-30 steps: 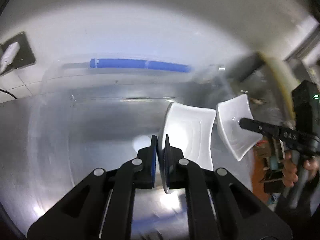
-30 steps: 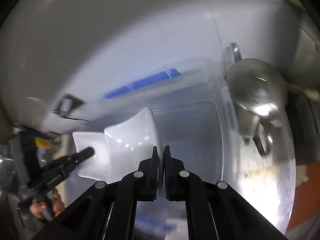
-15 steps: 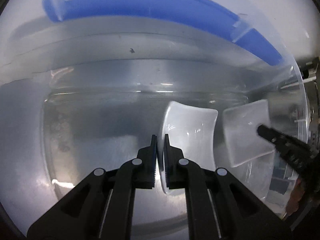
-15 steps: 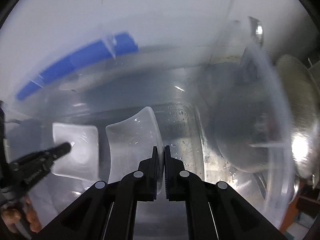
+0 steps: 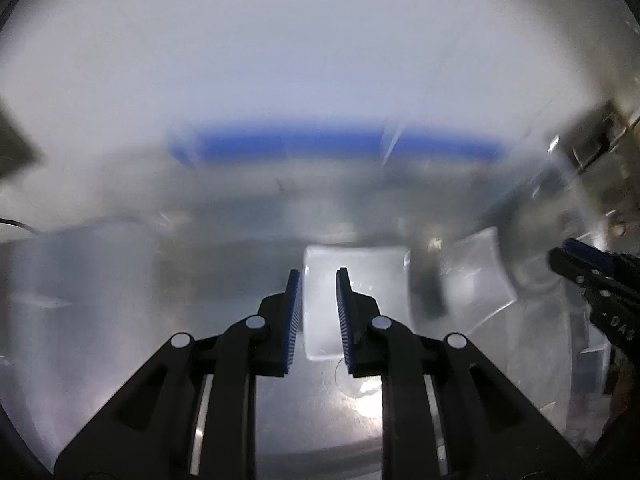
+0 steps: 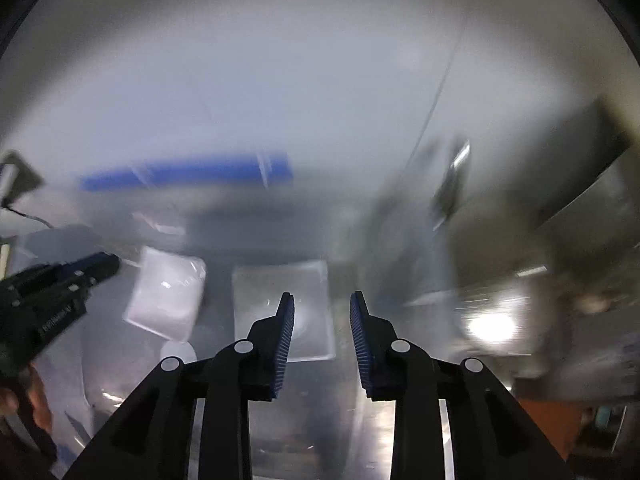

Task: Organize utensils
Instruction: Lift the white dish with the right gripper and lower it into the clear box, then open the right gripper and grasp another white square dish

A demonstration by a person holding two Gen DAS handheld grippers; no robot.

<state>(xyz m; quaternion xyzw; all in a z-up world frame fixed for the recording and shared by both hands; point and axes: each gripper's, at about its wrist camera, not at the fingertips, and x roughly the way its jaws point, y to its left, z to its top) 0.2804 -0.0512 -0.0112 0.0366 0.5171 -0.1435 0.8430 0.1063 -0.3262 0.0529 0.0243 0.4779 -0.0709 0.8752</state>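
Two small square white dishes lie side by side on the floor of a clear plastic bin with a blue rim [image 5: 340, 146]. In the left wrist view my left gripper [image 5: 318, 276] is open just above one dish [image 5: 360, 280]; the other dish [image 5: 476, 280] lies to its right, with my right gripper [image 5: 576, 260] near it. In the right wrist view my right gripper [image 6: 322, 300] is open above a dish [image 6: 272, 284]; the second dish [image 6: 168, 300] lies to the left beside the left gripper [image 6: 100, 266]. Both views are blurred.
The bin's clear walls [image 5: 568, 200] rise around both grippers. A white wall stands behind. A steel counter with a bright glare spot [image 6: 492, 326] lies to the right of the bin. A dark wall socket [image 6: 18, 178] shows at far left.
Both grippers opened and let go of their dishes, which now lie flat on the bin floor. Both grippers have drawn back and up a little.
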